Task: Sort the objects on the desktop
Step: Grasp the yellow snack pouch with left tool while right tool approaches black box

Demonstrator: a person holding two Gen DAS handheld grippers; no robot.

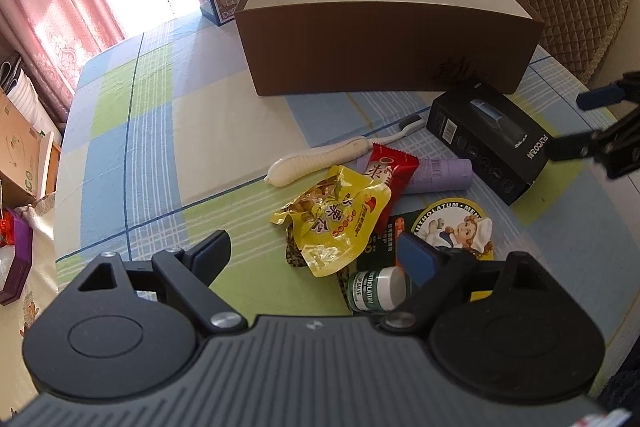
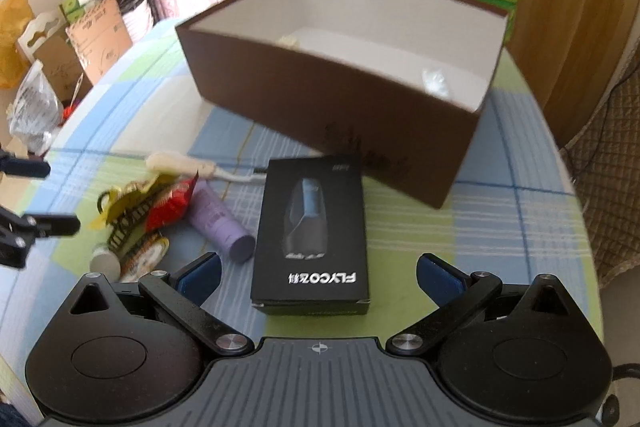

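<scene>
Lined up on the black shaver box (image 2: 310, 231), flat on the table (image 2: 500, 219) just before the brown box (image 2: 320, 99). Right hand-held gripper (image 2: 318, 277) spread wide, empty; left hand-held gripper (image 1: 316, 255) likewise, over the snack packets (image 1: 336, 215). Next, probably: straddle, pinch, lift in.

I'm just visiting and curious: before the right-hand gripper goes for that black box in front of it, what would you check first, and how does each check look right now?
1. Right gripper open wide enough for the black FLYCO box: ok, fingers stand either side of its near end.
2. Box lying flat, nothing on top: ok.
3. Purple tube clear of the box: cannot tell, it lies very close.
4. Left gripper out of the way: ok, it is open over the snack packets.
5. Room in the brown box: ok, only small items show inside.
</scene>
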